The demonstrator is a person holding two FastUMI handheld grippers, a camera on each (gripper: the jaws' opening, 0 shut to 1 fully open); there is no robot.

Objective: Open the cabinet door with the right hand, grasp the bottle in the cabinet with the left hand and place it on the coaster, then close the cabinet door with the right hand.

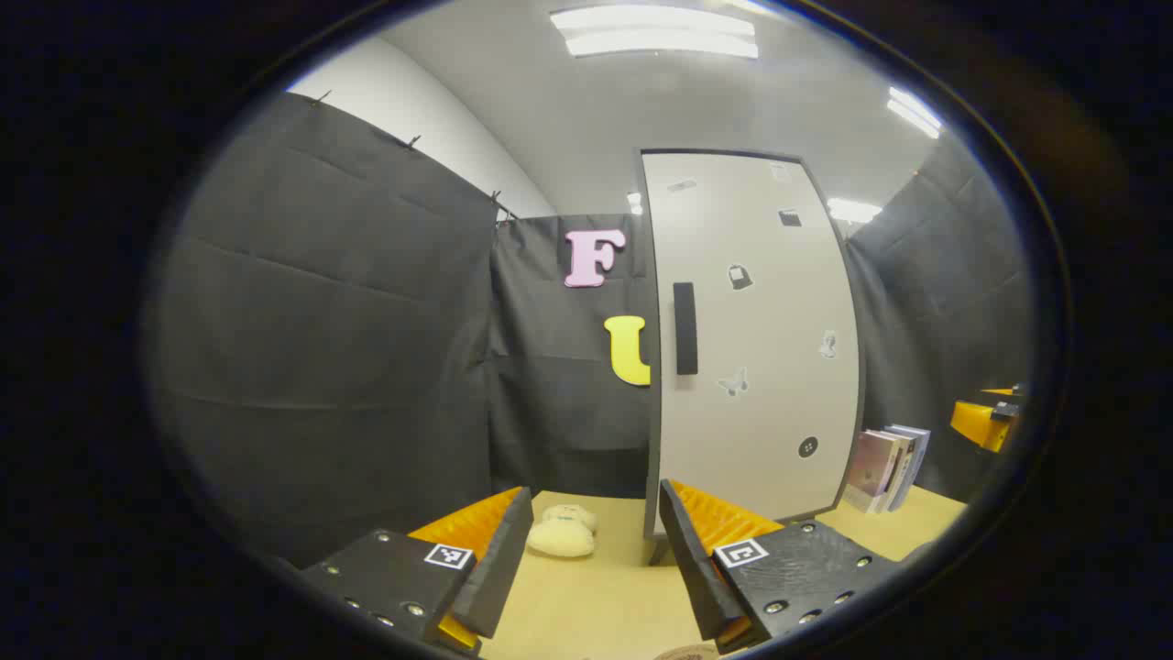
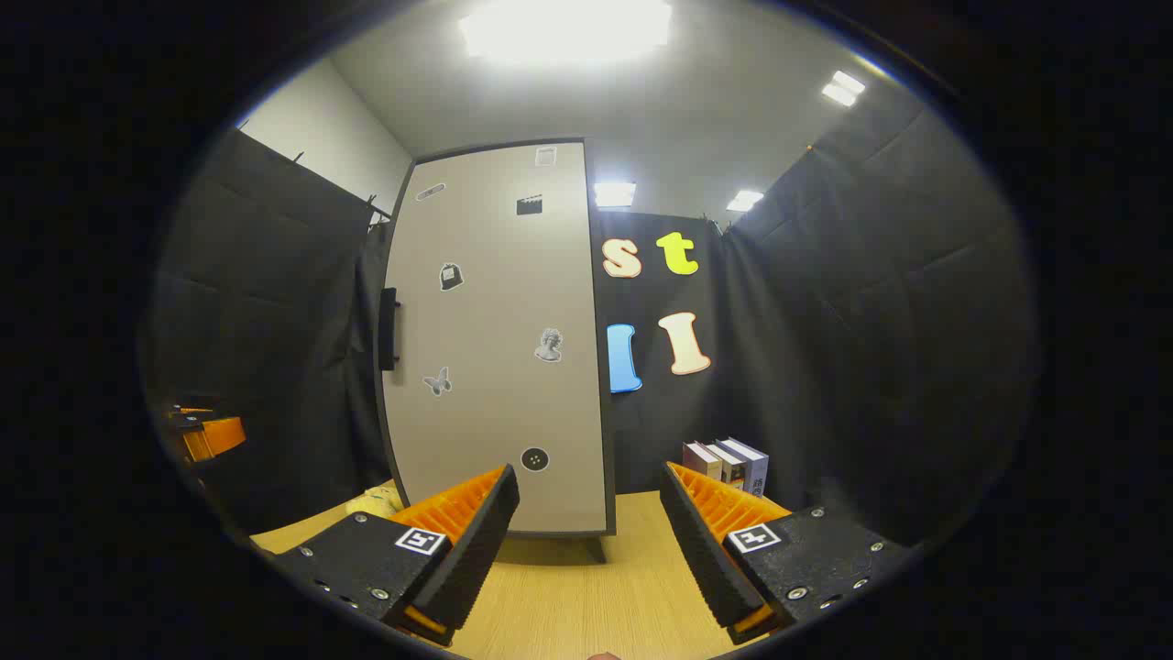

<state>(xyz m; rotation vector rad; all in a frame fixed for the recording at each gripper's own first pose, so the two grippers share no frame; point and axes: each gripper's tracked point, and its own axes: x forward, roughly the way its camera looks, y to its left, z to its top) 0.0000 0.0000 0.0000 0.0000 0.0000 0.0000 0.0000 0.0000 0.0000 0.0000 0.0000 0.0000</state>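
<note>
Fingers point(image 2: 696, 541) apart before closed cabinet door point(image 2: 499, 339).

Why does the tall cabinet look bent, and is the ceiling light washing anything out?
In the left gripper view the fisheye lens bows the cabinet door outward, though it is sharp, with the ceiling light panel showing its strips; in the right gripper view the door bulges likewise, and the ceiling panel blows out to pure white glare, while the table stays evenly lit.
</note>
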